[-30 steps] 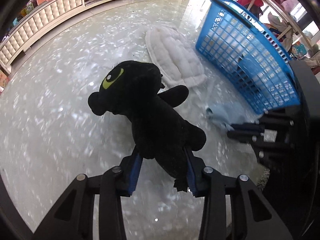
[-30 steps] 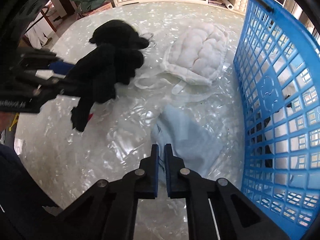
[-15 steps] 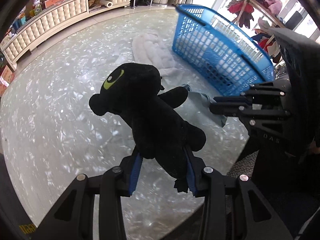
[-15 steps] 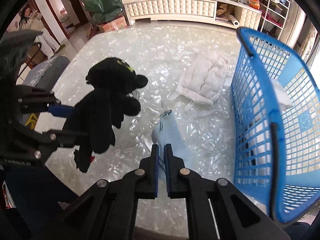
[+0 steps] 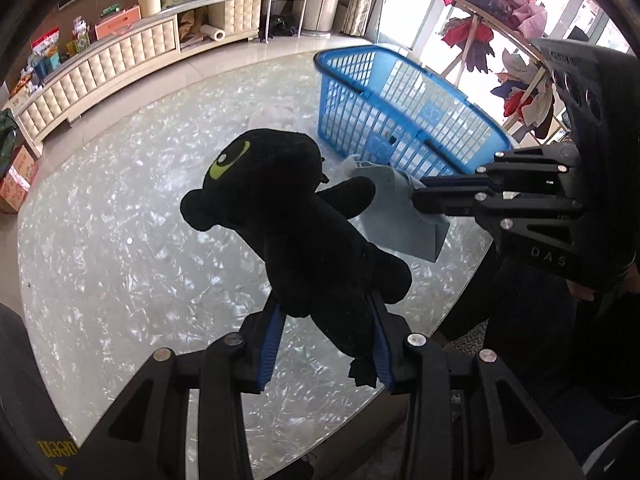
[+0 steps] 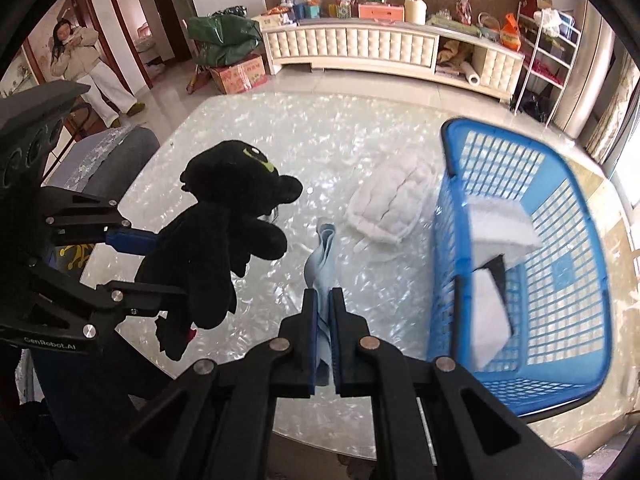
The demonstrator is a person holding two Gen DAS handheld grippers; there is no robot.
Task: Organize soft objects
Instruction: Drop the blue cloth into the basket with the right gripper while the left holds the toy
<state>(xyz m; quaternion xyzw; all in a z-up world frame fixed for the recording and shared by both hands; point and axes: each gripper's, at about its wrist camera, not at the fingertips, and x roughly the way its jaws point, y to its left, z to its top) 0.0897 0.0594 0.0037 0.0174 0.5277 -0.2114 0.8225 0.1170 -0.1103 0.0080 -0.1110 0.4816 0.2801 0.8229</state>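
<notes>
On the left, the left gripper (image 5: 326,344) is clamped on the lower body of a black plush (image 5: 288,216), its blue pads pressing into the fabric while the head and arms stick out free above the table (image 5: 100,248). In the right wrist view the plush hangs to one side with a loose tag dangling below. The hold is low on a floppy body, so a quick swing could make the toy sag or twist out of the pads.

In the middle, the right gripper (image 6: 324,316) is pinched nearly closed on a pale blue cloth (image 6: 322,256), which trails from the fingers. Only a thin fold appears to be held; a jerk could pull it free, or the trailing end could snag the basket rim.

Farther right, a white cushion (image 6: 390,208) lies on the table just beside the blue basket (image 6: 452,216), which already holds white items. Both loads sit close together, so they might tangle on the way to the basket.
</notes>
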